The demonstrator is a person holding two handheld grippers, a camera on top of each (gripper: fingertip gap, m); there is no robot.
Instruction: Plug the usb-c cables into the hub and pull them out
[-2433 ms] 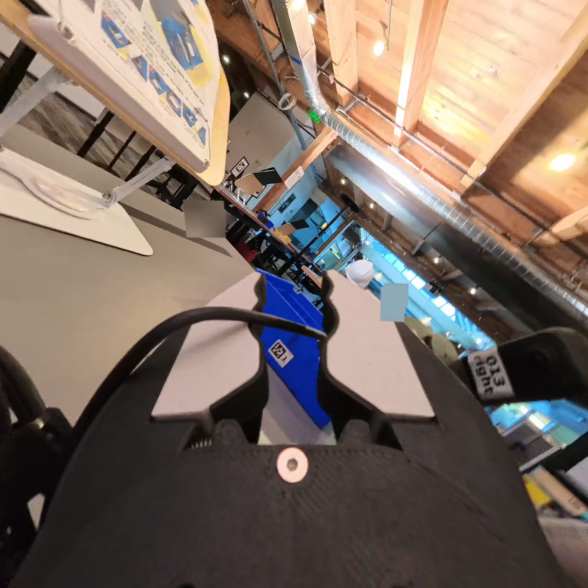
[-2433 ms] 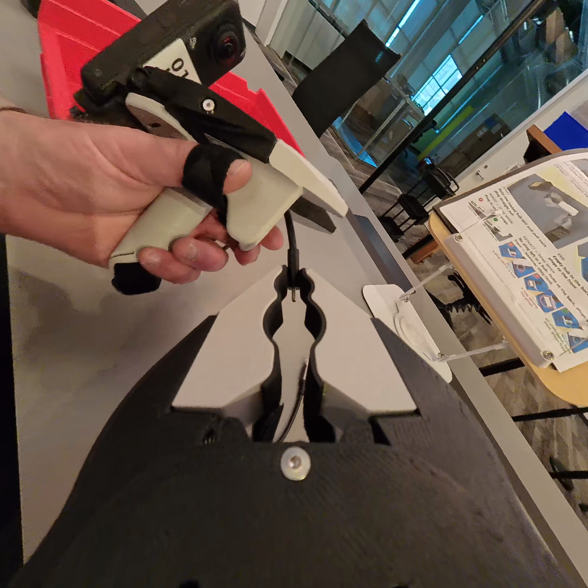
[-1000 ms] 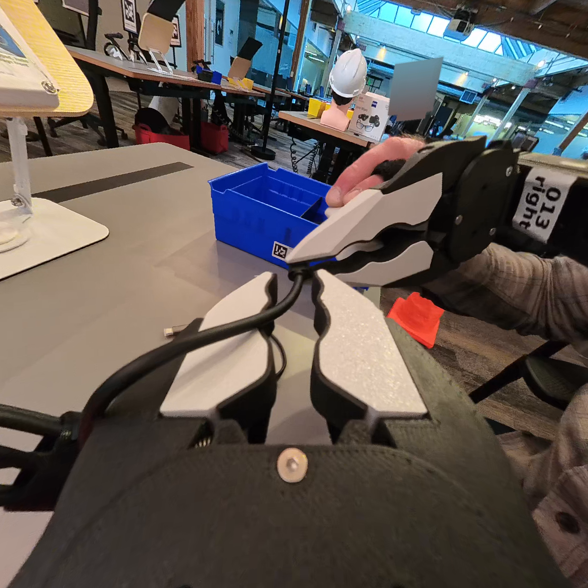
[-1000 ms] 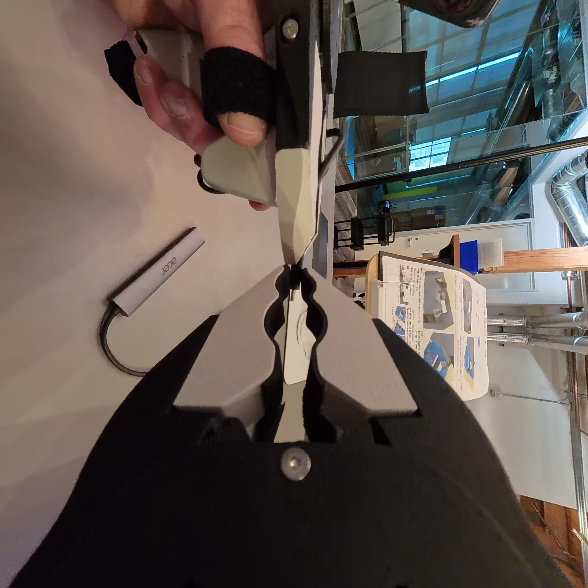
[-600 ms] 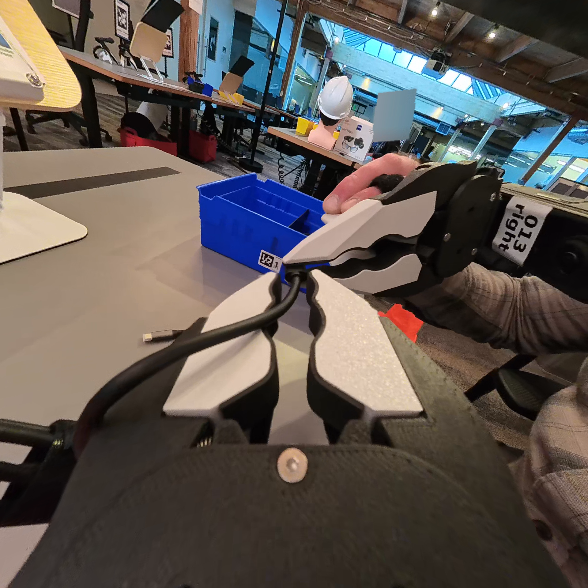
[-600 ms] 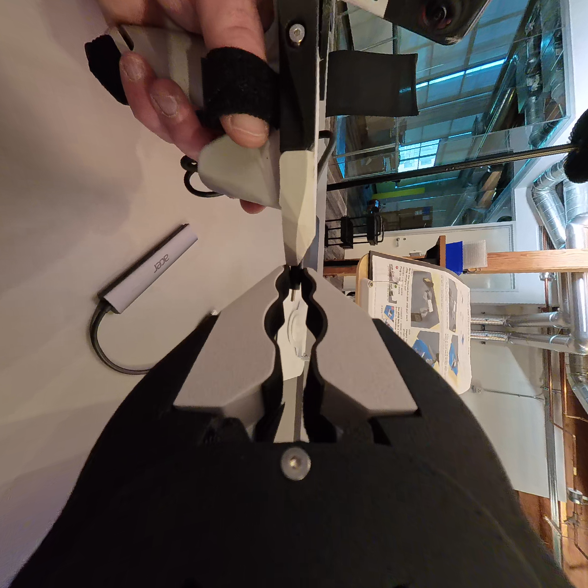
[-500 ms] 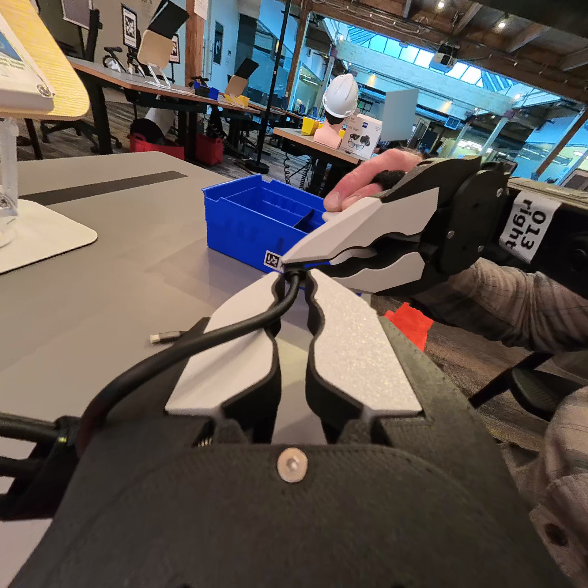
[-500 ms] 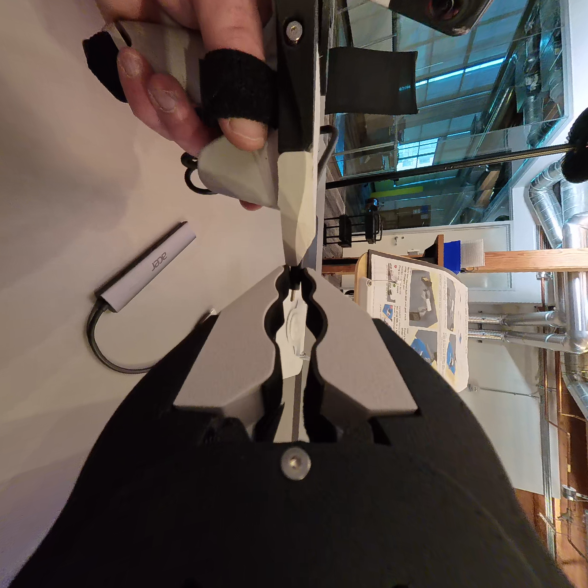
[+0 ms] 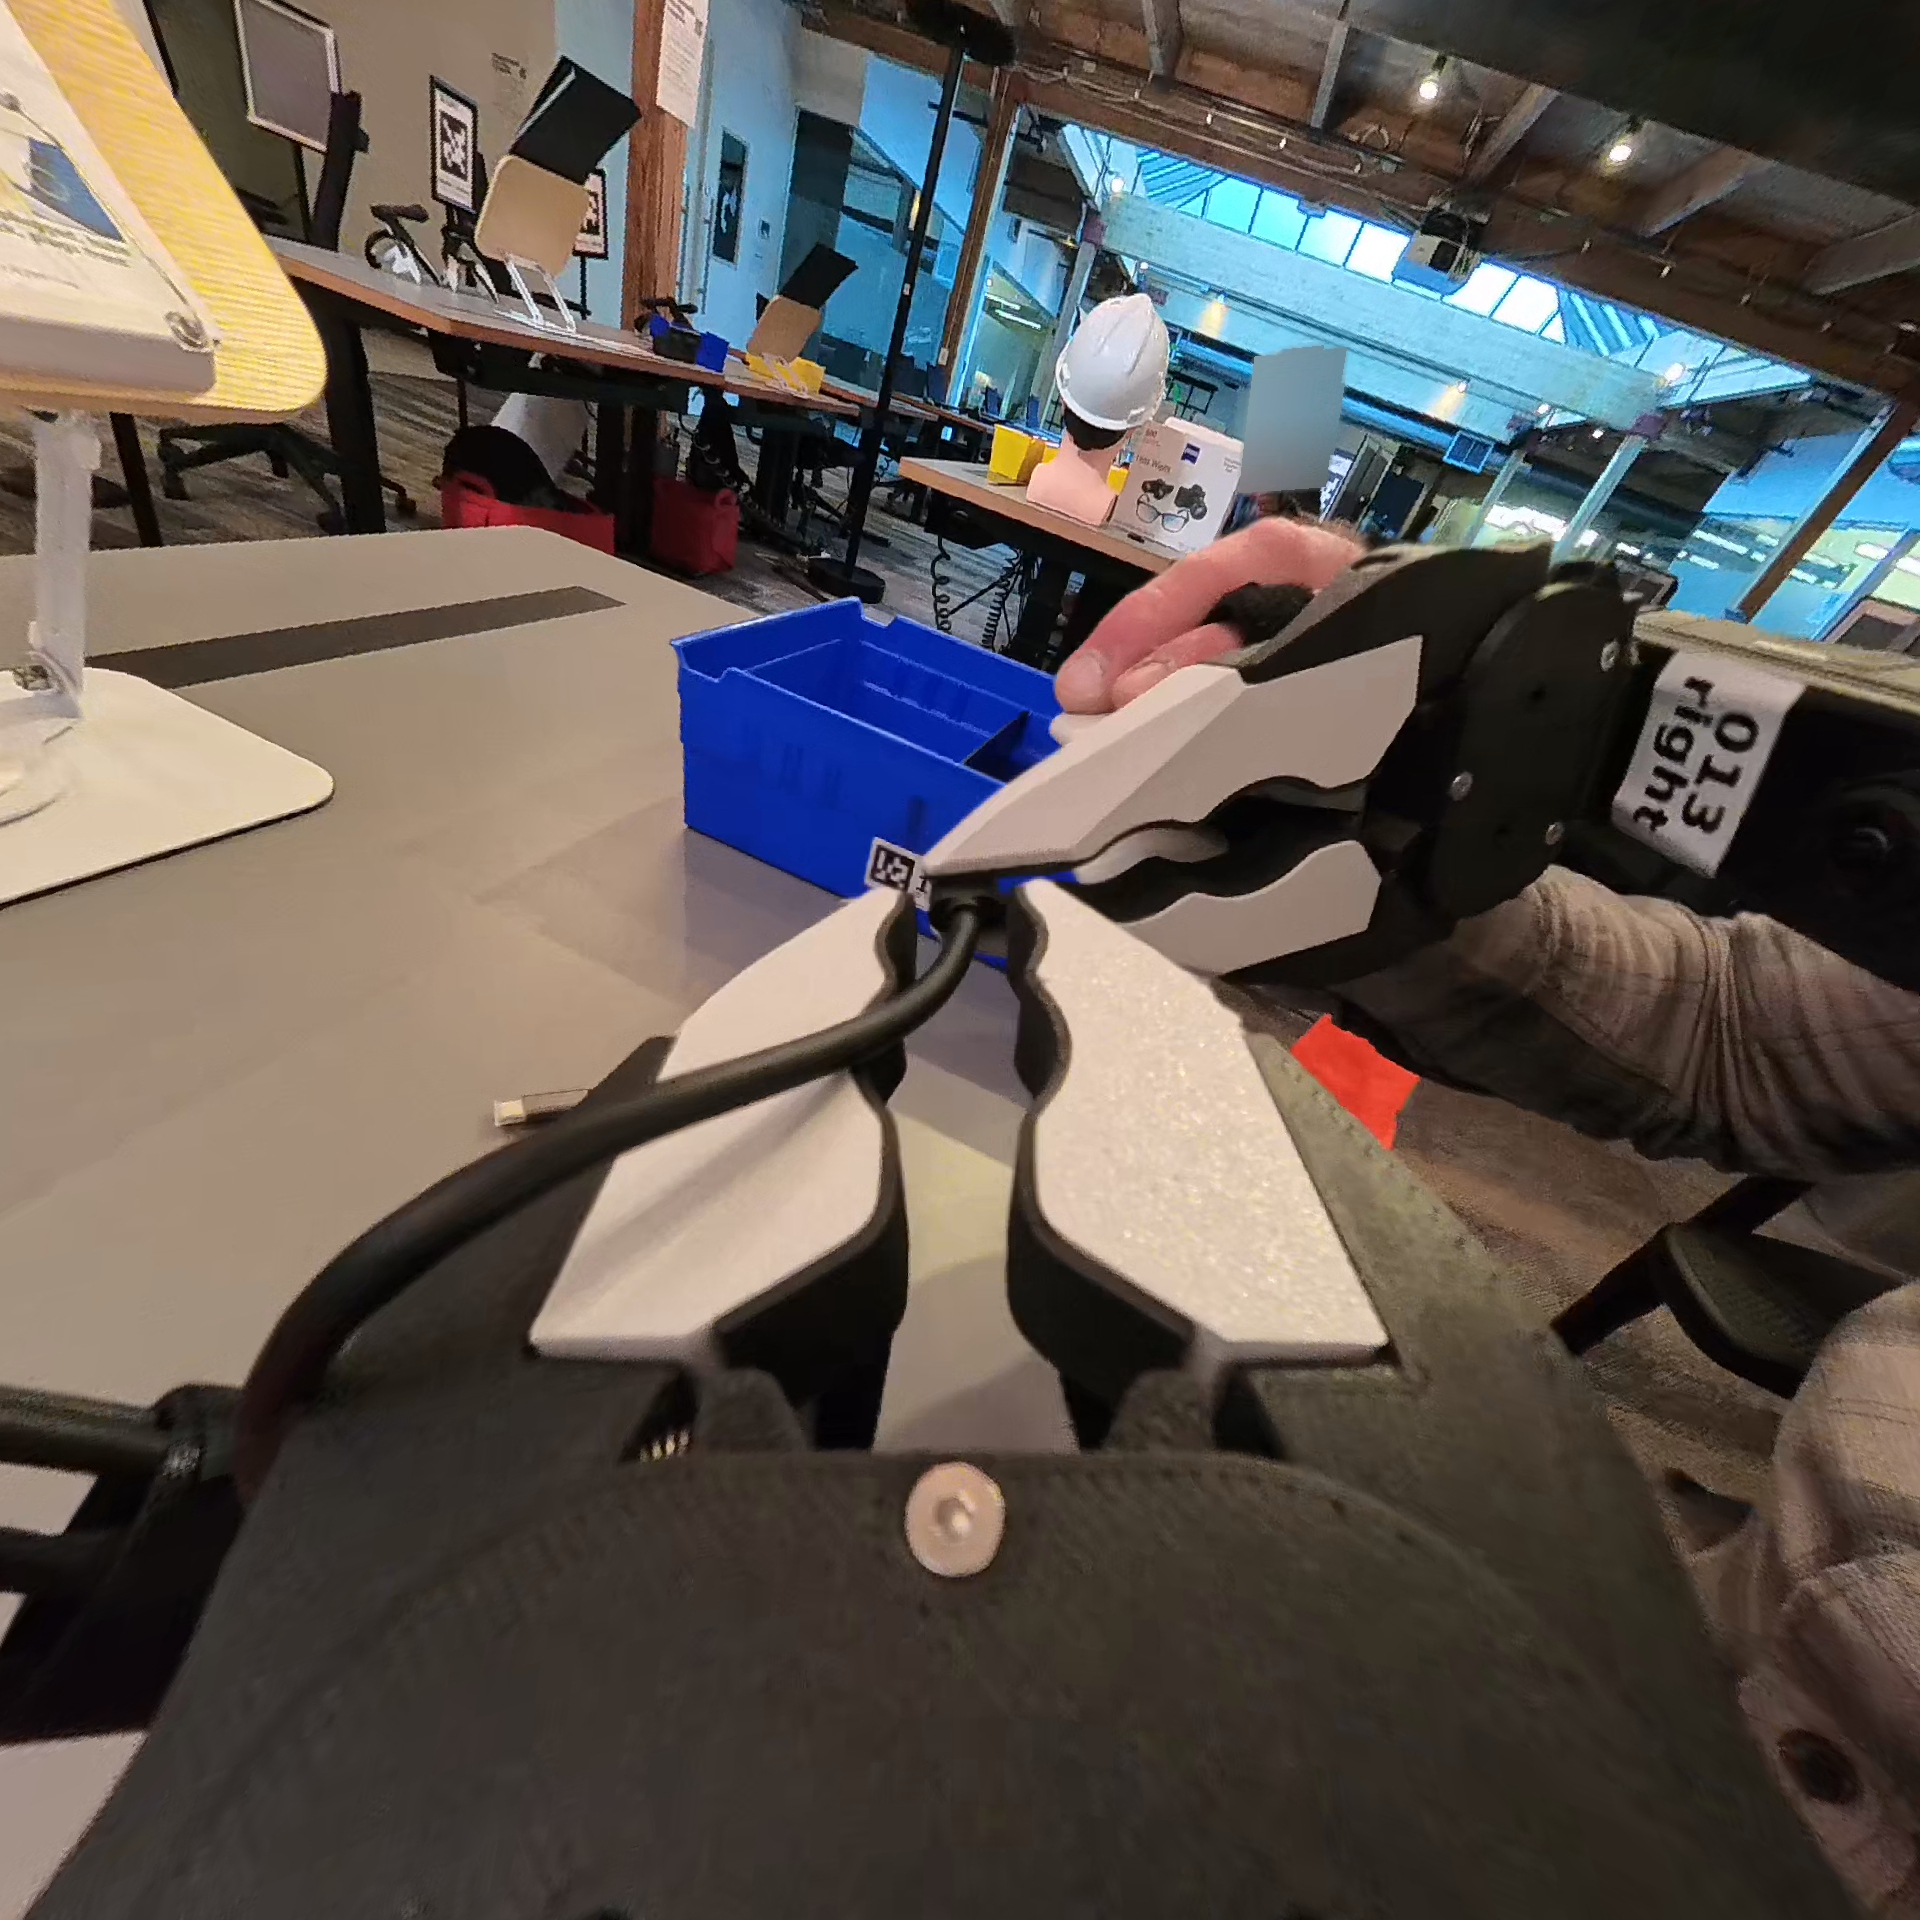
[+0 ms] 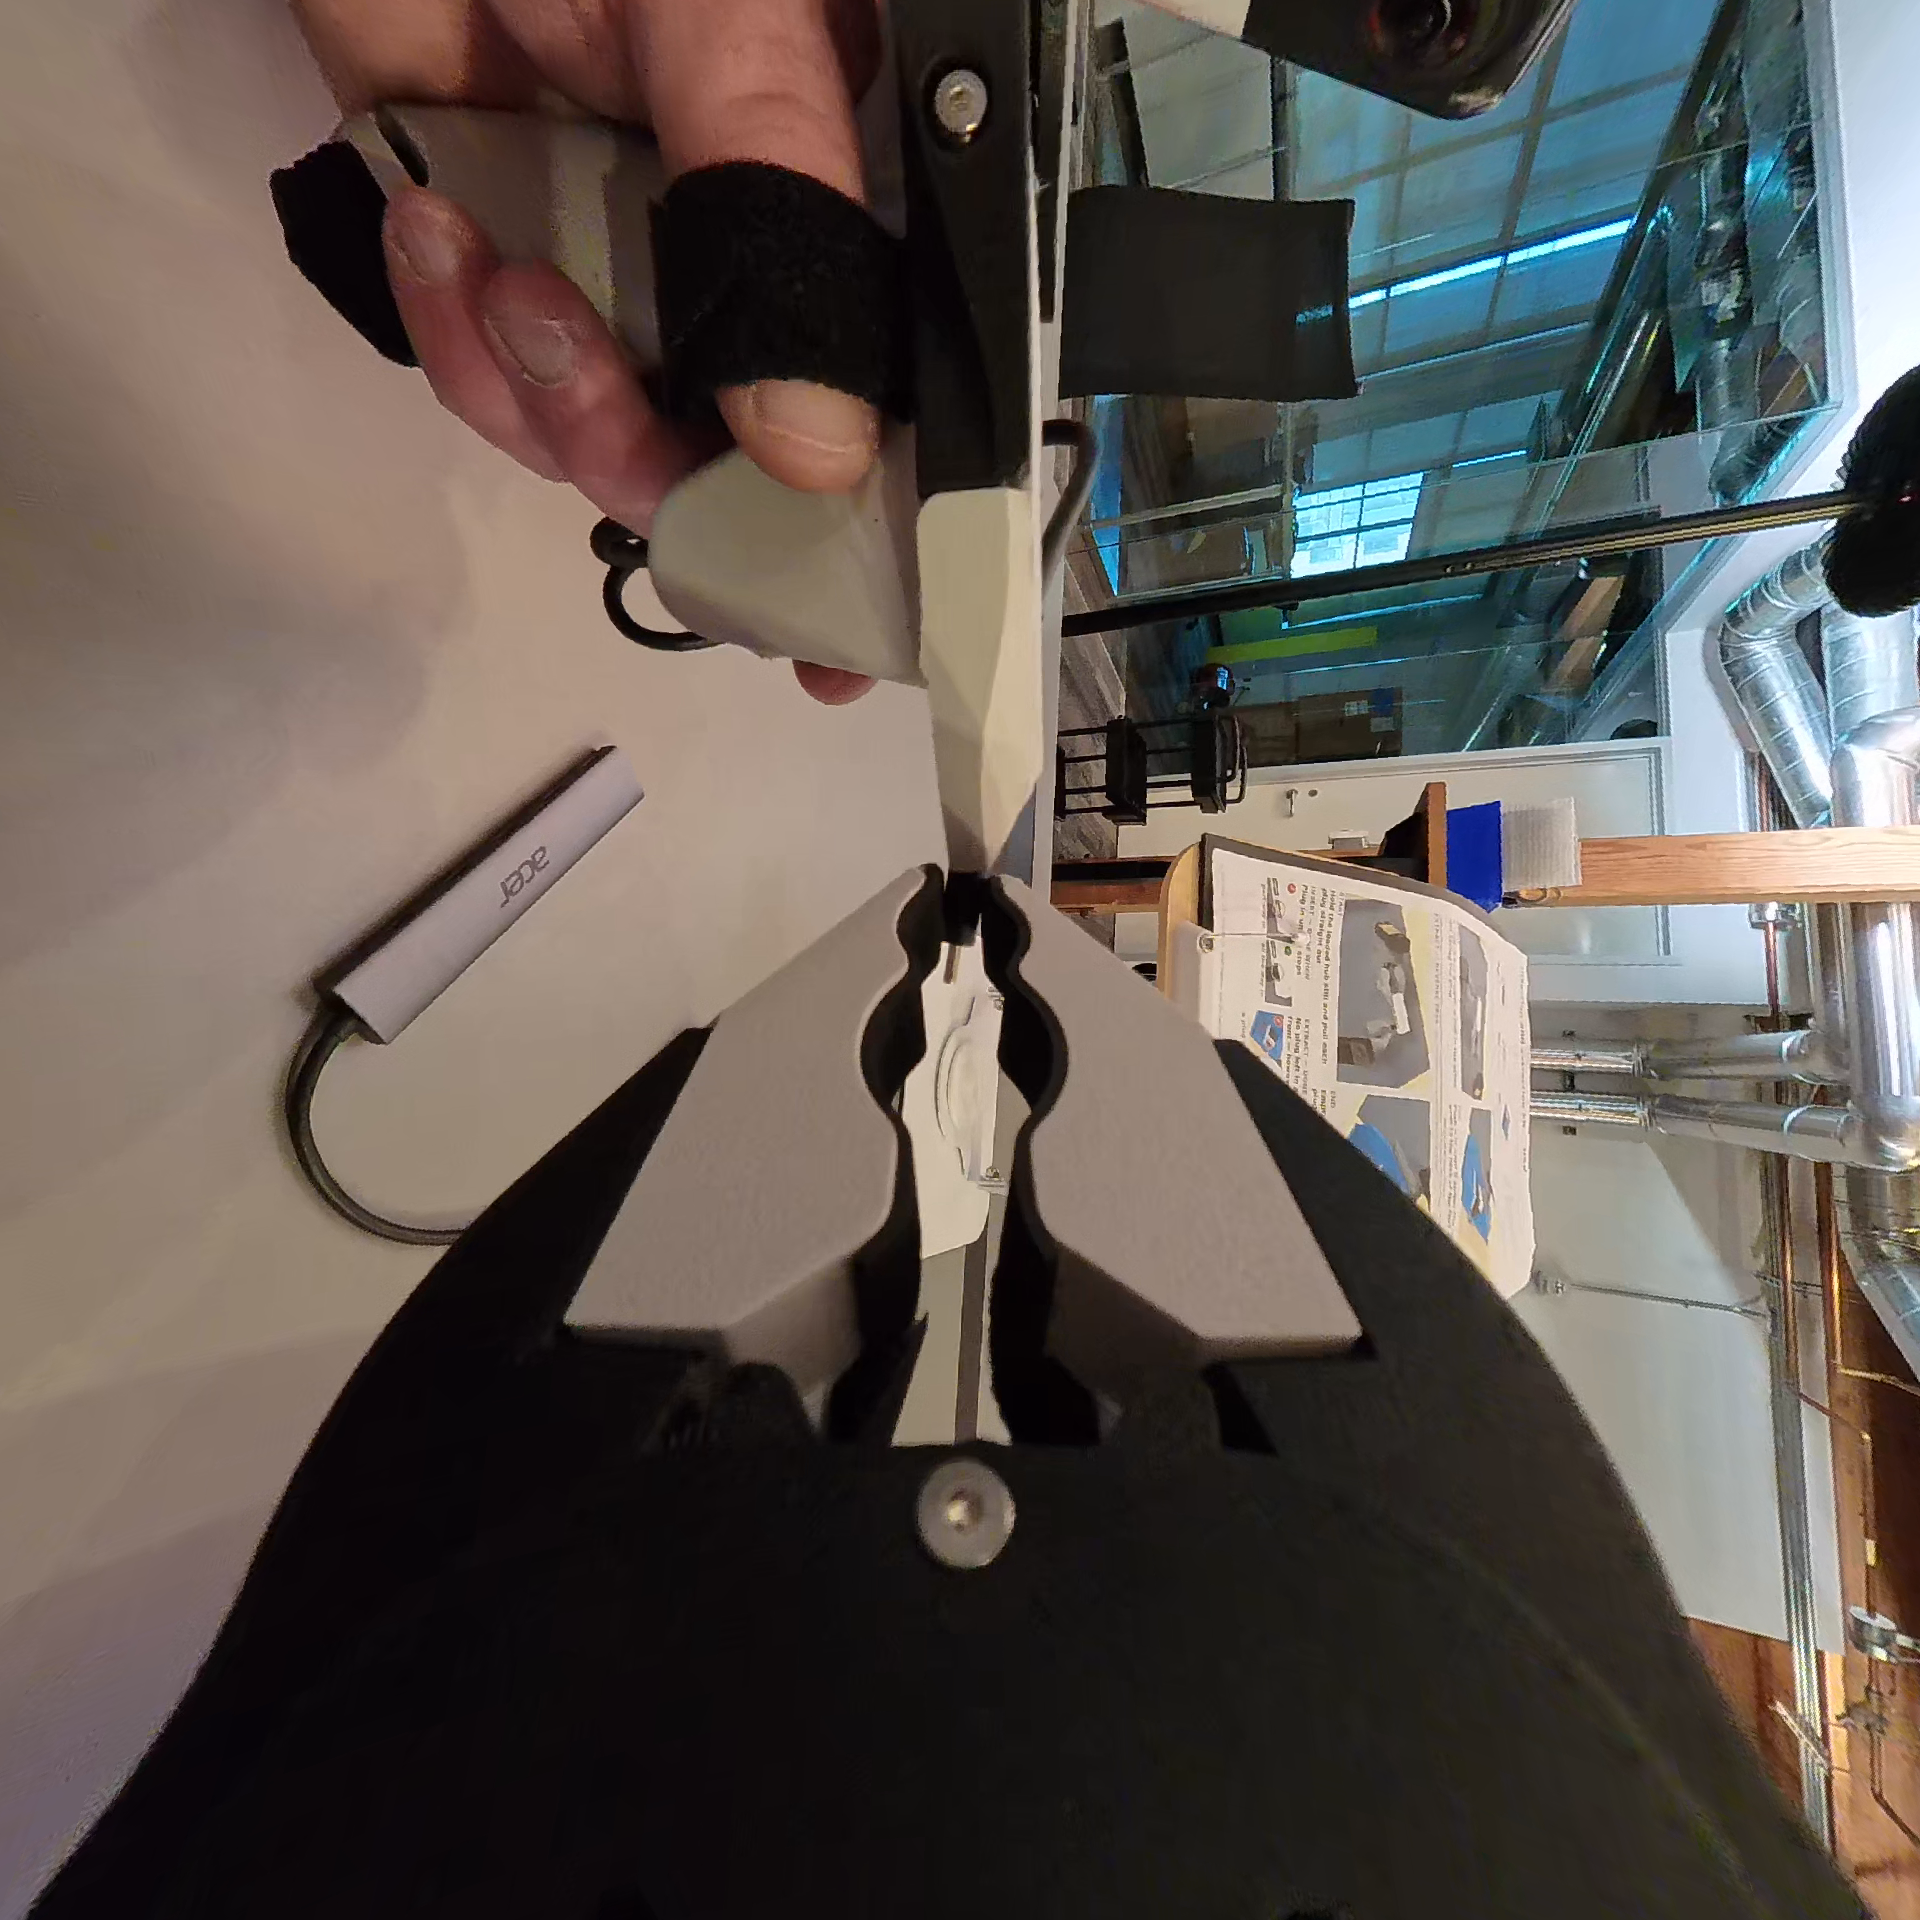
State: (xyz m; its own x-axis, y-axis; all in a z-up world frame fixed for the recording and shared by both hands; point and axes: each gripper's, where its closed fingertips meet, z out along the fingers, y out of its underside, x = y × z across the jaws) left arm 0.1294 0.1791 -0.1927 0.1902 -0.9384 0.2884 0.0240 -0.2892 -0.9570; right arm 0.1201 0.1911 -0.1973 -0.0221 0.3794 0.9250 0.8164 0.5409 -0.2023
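Observation:
My left gripper (image 9: 961, 909) is closed around a black usb-c cable (image 9: 727, 1070) that runs over its left finger and between its tips. My right gripper (image 10: 961, 894) comes in from the right in the left wrist view (image 9: 935, 868). It is shut on the same cable's plug (image 10: 953, 951), tip to tip with the left gripper (image 10: 982, 821). The silver hub (image 10: 488, 894) lies on the grey table (image 9: 312, 987) with its short grey lead (image 10: 312, 1143), left of both grippers and apart from them. A second plug (image 9: 540, 1107) lies loose on the table.
A blue bin (image 9: 831, 748) stands just beyond the grippers near the table's edge. A white stand base (image 9: 135, 779) carries an instruction board (image 10: 1371, 1049) at the far side. A red object (image 9: 1351, 1075) lies on the floor. A person's hand (image 10: 582, 343) holds the left gripper. The tips of both grippers are at nearly the same place. Left tips and right tips are each some 15 cm from the silver hub (image 10: 488, 894).
Since 2.4 s ago both grippers have turned, the left from facing the ceiling to level, the right onto its side. In the last half second they hold tip to tip and barely shift.

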